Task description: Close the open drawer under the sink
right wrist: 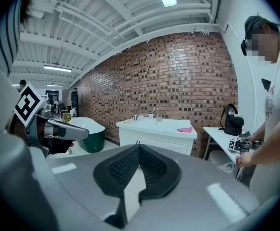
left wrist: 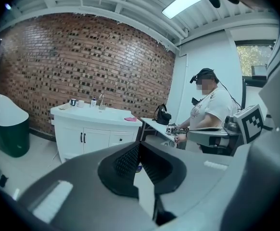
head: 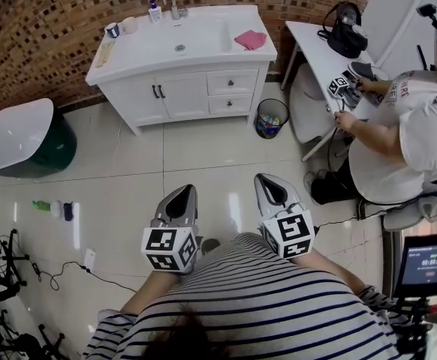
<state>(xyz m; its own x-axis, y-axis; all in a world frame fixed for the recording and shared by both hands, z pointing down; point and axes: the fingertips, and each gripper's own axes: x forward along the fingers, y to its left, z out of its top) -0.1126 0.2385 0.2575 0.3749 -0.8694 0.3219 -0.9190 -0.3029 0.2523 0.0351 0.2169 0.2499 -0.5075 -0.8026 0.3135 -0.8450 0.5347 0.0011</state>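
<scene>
Striped shirt point(head: 263, 306) fills the near edge of the head view. Just beyond it I hold both grippers low and side by side, near each other but apart, noses pointing far toward the vanity.

Left gripper point(head: 182, 195): its own view shows the jaws pressed together at the tips, nothing between them. Right gripper point(head: 266, 182): same in its own view, tips meeting, holding nothing.

White vanity point(head: 181, 96) stands far centre with its back against the brick wall point(head: 53, 21). Its long axis runs left–right along the wall, and its front faces near, toward me. The sink point(head: 196, 36) is set in the top. A pink cloth point(head: 250, 40) lies at the right end of the counter.

Doors point(head: 162, 96) take the left part of the front. On the right, the upper drawer point(head: 232, 82) sits over the lower drawer point(head: 230, 104). Each front is longer left–right than tall. From here I cannot tell whether either one stands out from the front.

Room to move: a wide stretch of pale tiled floor point(head: 203, 163) lies between the grippers and the drawer fronts.

- **Right edge:** a waste bin point(head: 271, 117) sits on the floor just beside the vanity's near right corner. Past it are a white table point(head: 308, 43) carrying a black bag point(head: 346, 32), and a seated person point(head: 406, 141) with hands at the table.
- **Left edge:** a bathtub point(head: 19, 137) stands well apart from the vanity. Small bottles point(head: 53, 208) and a cable point(head: 53, 280) lie on the tiles nearer me.
- **Near right:** a screen point(head: 429, 265).
</scene>
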